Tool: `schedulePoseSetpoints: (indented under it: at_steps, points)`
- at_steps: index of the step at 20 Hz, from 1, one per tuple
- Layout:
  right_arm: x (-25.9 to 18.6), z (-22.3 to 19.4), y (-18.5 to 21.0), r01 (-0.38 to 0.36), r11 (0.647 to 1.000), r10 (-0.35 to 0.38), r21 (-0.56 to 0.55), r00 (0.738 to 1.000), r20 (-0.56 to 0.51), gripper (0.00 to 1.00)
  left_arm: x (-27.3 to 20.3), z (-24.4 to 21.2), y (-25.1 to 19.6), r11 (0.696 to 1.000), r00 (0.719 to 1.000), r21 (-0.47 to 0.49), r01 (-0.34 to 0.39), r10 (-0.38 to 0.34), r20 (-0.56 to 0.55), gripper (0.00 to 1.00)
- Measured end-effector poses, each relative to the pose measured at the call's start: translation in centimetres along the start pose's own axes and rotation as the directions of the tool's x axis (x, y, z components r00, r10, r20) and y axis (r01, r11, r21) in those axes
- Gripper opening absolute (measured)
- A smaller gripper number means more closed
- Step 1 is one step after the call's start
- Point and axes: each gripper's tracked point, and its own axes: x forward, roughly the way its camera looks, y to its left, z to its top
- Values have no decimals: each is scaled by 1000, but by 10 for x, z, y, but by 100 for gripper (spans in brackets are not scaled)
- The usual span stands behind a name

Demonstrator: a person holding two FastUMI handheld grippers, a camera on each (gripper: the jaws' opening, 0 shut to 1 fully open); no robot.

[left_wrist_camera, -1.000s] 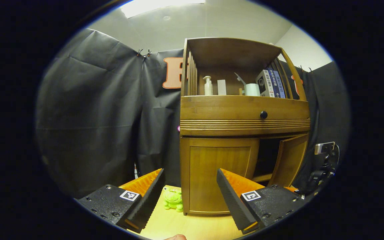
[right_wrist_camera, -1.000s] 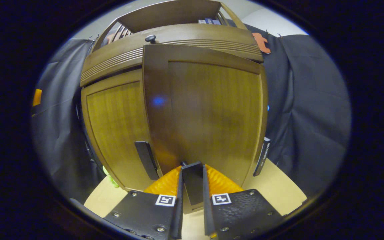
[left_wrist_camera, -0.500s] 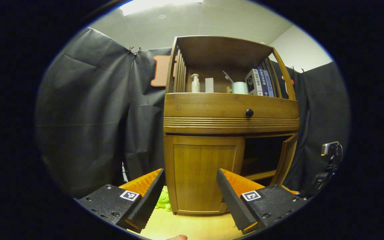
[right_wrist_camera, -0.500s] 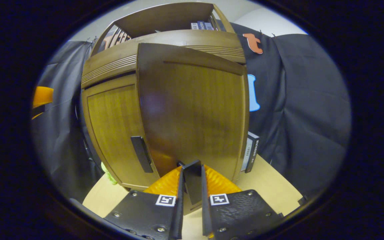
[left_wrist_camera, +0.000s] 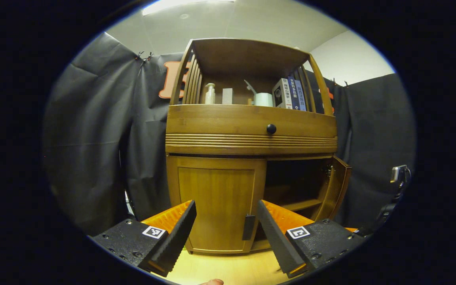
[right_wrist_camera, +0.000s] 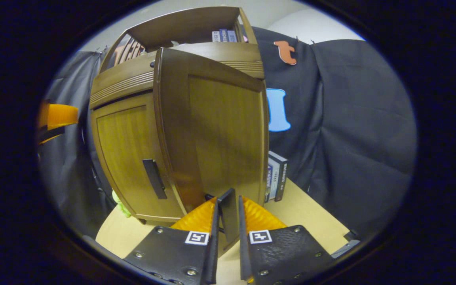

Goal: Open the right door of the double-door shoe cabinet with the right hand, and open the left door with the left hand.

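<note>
The wooden shoe cabinet (left_wrist_camera: 251, 126) stands on a light table. Its left door (left_wrist_camera: 216, 206) is closed, and that door's black handle (left_wrist_camera: 248, 227) sits low on its right edge. My left gripper (left_wrist_camera: 225, 209) hangs open in front of this door, a short way off, with nothing between its fingers. The right door (right_wrist_camera: 220, 130) is swung well out from the cabinet. My right gripper (right_wrist_camera: 228, 204) is shut on the right door's black handle (right_wrist_camera: 228, 215). In the right gripper view the left door (right_wrist_camera: 129, 154) and its handle (right_wrist_camera: 154, 179) show to the left.
Above the doors runs a drawer with a black knob (left_wrist_camera: 271, 128), and above that an open shelf holds a bottle, a cup and books (left_wrist_camera: 291, 95). Books (right_wrist_camera: 275, 176) lean beside the cabinet's right side. A green toy (right_wrist_camera: 119, 198) lies by its left foot. Black cloth surrounds the table (right_wrist_camera: 315, 213).
The right door has swung further open with my right gripper on its handle. My left gripper has shifted right, so the left door's handle now shows between its fingers.
</note>
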Motion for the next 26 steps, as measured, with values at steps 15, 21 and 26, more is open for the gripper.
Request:
schedulePoseSetpoints:
  at_steps: [15,21,26]
  points:
    - [-28,17,-97,166,986,-165,-11,985,58,14,30,-23,-56,991,991,-16,134,-134,-31,96]
    - [-34,29,-122,198,978,-192,-63,977,89,14,57,-49,-59,991,989,9,133,-132,-59,96]
    - [-40,37,-165,311,948,-302,-71,947,107,14,86,-75,-55,991,988,11,133,-132,-82,92]
